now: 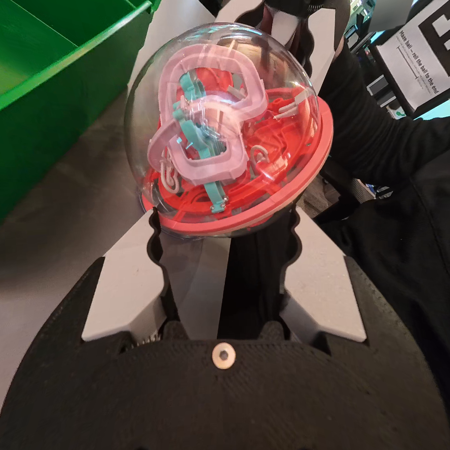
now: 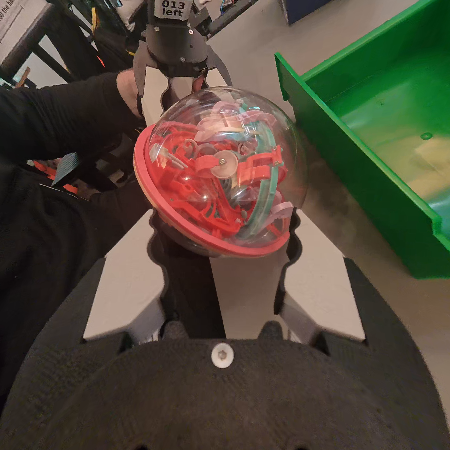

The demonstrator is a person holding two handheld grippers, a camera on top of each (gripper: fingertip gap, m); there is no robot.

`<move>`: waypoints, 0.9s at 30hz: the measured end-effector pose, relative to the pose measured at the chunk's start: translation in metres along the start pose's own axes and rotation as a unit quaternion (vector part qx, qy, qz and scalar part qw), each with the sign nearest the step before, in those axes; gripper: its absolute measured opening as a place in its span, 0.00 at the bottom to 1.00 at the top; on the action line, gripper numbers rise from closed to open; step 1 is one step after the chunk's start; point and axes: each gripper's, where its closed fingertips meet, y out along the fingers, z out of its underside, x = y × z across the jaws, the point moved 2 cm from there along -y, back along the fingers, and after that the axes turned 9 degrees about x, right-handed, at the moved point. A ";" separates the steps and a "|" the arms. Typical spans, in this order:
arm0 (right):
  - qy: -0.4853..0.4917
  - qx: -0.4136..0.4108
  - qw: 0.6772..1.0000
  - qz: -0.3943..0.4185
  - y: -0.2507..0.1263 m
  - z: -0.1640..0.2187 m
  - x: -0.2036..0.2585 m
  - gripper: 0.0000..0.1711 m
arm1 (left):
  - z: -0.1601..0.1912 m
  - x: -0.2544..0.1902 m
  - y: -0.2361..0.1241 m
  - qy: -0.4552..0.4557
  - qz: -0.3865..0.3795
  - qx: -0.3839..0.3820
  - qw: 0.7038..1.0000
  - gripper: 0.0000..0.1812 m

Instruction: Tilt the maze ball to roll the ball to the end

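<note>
The maze ball is a clear sphere with a pink rim and red, lilac and teal tracks inside. It is held tilted above the table between both grippers, which face each other. My left gripper is shut on its lower near side, one fingertip on each side. My right gripper is shut on the maze ball from the opposite side. The right gripper shows beyond the sphere in the left wrist view, and the left gripper shows beyond it in the right wrist view. I cannot clearly pick out the small rolling ball inside.
A large green bin stands on the grey table close beside the sphere; it also shows in the right wrist view. A person's black sleeve is on the other side. A paper sign stands behind.
</note>
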 end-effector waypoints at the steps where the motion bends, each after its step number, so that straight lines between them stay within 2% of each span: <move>1: 0.007 -0.002 1.000 -0.005 -0.001 0.000 0.000 0.61 | -0.001 0.000 0.000 -0.004 0.004 -0.001 1.000 0.57; 5: 0.025 -0.006 1.000 -0.018 -0.005 0.001 -0.002 0.61 | -0.002 -0.002 0.003 -0.009 0.016 0.008 1.000 0.55; 27: 0.001 0.003 1.000 0.005 -0.014 0.000 0.006 0.62 | 0.005 -0.010 0.025 0.039 -0.038 0.061 0.997 0.58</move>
